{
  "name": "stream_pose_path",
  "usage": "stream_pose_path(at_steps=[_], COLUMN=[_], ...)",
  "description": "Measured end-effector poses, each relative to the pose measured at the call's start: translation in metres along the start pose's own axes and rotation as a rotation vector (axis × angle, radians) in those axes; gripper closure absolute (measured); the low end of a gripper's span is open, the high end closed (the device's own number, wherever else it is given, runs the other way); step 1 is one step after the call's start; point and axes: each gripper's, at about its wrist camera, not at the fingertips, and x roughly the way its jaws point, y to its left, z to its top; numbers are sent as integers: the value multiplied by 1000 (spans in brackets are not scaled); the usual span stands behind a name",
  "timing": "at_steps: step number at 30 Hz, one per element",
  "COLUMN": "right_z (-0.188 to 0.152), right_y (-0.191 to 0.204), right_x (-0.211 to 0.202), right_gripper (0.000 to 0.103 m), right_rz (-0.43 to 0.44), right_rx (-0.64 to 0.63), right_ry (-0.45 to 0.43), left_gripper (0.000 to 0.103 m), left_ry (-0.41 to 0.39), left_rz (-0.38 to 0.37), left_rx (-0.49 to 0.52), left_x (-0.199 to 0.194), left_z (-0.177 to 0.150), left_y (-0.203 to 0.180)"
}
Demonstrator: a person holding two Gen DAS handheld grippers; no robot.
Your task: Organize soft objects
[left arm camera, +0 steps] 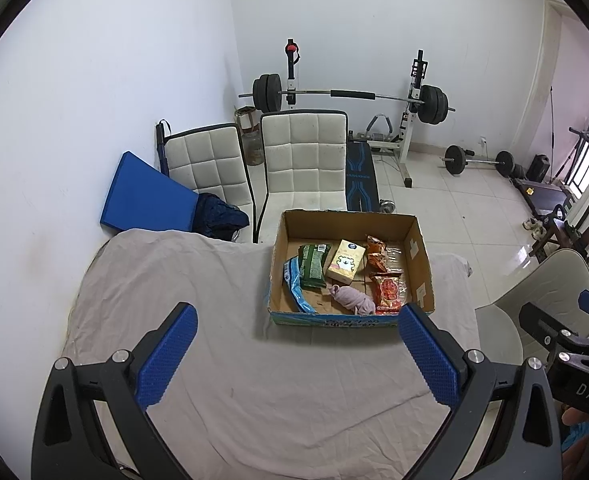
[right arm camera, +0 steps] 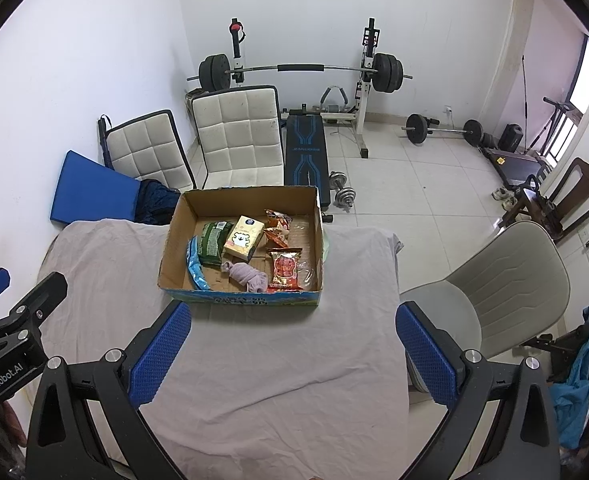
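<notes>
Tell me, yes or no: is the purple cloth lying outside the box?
No, the purple cloth lies inside the box, near its front wall beside the red packet.

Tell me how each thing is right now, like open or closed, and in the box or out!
Left gripper: open, holding nothing.
Right gripper: open, holding nothing.
Cardboard box: open on top, sitting on the cloth.
Purple sock: bunched up, in the box.
Tissue pack: lying in the box.
Red snack bag: lying flat in the box.
</notes>
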Motion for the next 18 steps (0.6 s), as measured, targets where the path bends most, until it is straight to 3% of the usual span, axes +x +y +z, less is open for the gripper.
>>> stream_pose_path(at_steps=[18], right_z=[1], right_y=[1], right_x=[-3], right_gripper=[0], right_rz=[-5], right_rx=[-5], right_ry=[-2], left_gripper=[0], left_ry=[-24], left_rz=[-2], left_rx=[15], left_x=[1], left_z=[3], left_y=[10])
